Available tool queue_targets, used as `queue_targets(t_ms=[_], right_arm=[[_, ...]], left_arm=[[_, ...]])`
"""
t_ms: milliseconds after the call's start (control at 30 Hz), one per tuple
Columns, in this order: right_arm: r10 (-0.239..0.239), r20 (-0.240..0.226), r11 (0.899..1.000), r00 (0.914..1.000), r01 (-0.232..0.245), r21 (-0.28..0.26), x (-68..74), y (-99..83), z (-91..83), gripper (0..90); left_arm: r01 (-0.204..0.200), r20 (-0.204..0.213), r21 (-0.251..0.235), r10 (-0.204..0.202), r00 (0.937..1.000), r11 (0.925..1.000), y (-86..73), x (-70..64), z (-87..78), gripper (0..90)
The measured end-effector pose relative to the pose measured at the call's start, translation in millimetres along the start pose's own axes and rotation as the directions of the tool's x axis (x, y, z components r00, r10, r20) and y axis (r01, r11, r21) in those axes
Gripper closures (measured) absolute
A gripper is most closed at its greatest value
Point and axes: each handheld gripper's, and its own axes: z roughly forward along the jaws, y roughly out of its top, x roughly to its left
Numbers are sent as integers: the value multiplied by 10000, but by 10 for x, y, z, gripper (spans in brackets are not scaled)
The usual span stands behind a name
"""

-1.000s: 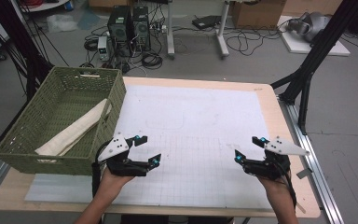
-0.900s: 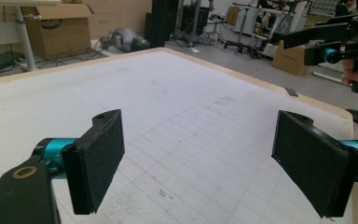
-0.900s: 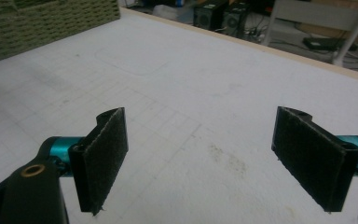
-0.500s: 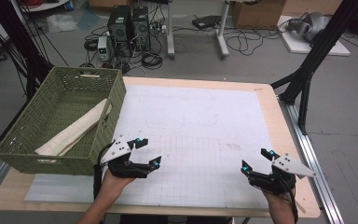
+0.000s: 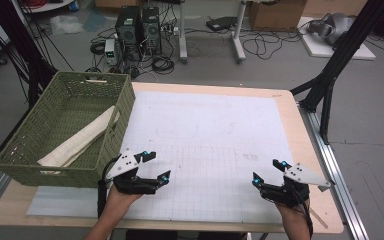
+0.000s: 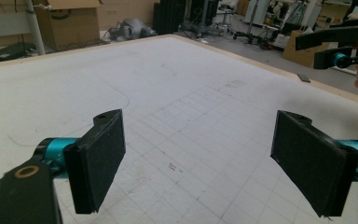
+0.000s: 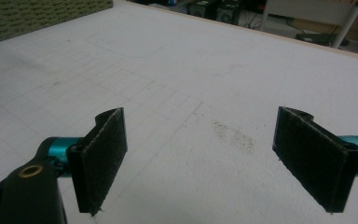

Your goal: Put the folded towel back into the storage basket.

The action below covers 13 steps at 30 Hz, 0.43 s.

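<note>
1. While both tools rest low at the near edge of the table, the nearest thing to work on is the long cream-coloured rolled cloth [image 5: 80,140] lying inside the green woven rectangular basket [image 5: 27,145] at the table's left end.
2. From the left gripper [image 5: 152,167], the cloth lies up and to the left, behind the basket's near right wall; the gripper sits just beside that corner of the basket without touching it.
3. The cloth's long axis runs on a diagonal, from the basket's near left corner up toward its far right wall, where its upper end leans against the rim.
4. The left gripper is plainly the nearer one; the right gripper [image 5: 269,171] is well apart from the basket, near the table's right edge (reaching across would be the long way round).
5. Both claws are spread wide and hold nothing: in the left gripper view the two black pads [image 6: 100,163] stand far apart over bare mat, and the right gripper view shows the same with its own pads [image 7: 102,156].
6. My reading is that a pick would call for the left gripper to lift over the basket wall and turn across the cloth's diagonal.
7. The surface is a white gridded mat [image 5: 205,135] on a pale wooden tabletop [image 5: 305,150], faintly scuffed.
8. Beyond the table's far edge, on a grey floor, stand black computer towers [image 5: 139,22] amid loose cables, with cardboard boxes farther back.
</note>
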Motion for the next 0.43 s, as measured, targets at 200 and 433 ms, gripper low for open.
queue_targets(t_ms=[200, 433], right_arm=[[-17, 0, 10000, 10000, 17, 38, 11, 0, 16, 164], [-53, -15, 10000, 10000, 53, -3, -6, -7, 8, 164]], left_arm=[[49, -84, -17, -49, 10000, 10000, -11, 20, -14, 178], [88, -90, 2, -88, 9999, 10000, -13, 21, 16, 178]])
